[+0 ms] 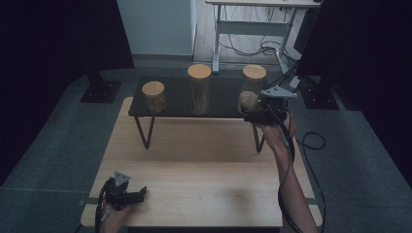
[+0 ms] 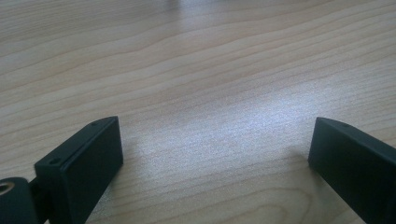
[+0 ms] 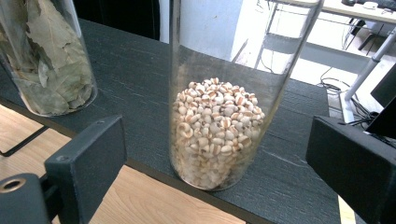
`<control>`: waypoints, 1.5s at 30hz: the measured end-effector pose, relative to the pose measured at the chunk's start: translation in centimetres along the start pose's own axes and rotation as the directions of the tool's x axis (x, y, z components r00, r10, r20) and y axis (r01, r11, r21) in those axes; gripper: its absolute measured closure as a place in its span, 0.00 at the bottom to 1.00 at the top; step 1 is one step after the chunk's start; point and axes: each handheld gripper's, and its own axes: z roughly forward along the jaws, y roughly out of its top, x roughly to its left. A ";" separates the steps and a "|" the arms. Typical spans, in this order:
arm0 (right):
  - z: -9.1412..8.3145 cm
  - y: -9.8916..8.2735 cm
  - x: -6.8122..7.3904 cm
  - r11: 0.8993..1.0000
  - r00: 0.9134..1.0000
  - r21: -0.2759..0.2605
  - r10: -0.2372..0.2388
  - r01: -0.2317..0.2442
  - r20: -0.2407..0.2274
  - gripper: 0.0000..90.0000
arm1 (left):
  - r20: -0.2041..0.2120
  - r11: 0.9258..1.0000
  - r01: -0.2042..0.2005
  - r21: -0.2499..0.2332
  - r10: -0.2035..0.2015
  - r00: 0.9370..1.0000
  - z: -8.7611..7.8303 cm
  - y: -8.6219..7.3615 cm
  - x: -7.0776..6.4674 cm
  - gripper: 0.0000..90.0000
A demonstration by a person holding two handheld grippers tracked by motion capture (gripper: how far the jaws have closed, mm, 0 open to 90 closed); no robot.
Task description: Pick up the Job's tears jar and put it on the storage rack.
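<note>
Black fingers [image 3: 88,158] of the right gripper [image 3: 217,168] are spread wide, with the jar of pale beans [image 3: 217,128] standing right between them but untouched, on the dark shelf [image 3: 135,88]. So the grab isn't done yet: closing and lifting are left, I'd say. Off to one side is the leaf jar [image 3: 46,60]. The left gripper [image 2: 215,154] idles, spread open over the wooden tabletop [image 2: 196,70].

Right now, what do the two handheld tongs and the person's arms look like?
Both tongs, left and right, are black with blocky rectangular jaws and a grey three-cornered plate on top. A black cable trails from the right one along the forearm. Both forearms are bare, with no sleeves in sight.
</note>
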 end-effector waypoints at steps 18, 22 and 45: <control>-1.2 -1.1 0.0 1.000 1.000 0.006 0.000 0.000 -0.001 0.06 | -0.001 1.000 -0.006 0.005 0.006 1.000 0.0 0.0 0.0 0.03; -1.4 -1.4 -0.1 1.000 1.000 0.005 0.005 -0.005 -0.004 0.06 | 0.000 1.000 -0.002 0.002 0.002 1.000 0.0 0.0 0.0 0.03; -2.7 -2.8 -0.2 1.000 1.000 0.015 0.007 -0.008 0.006 0.06 | 0.000 1.000 -0.002 0.002 0.002 1.000 0.0 0.0 0.0 0.03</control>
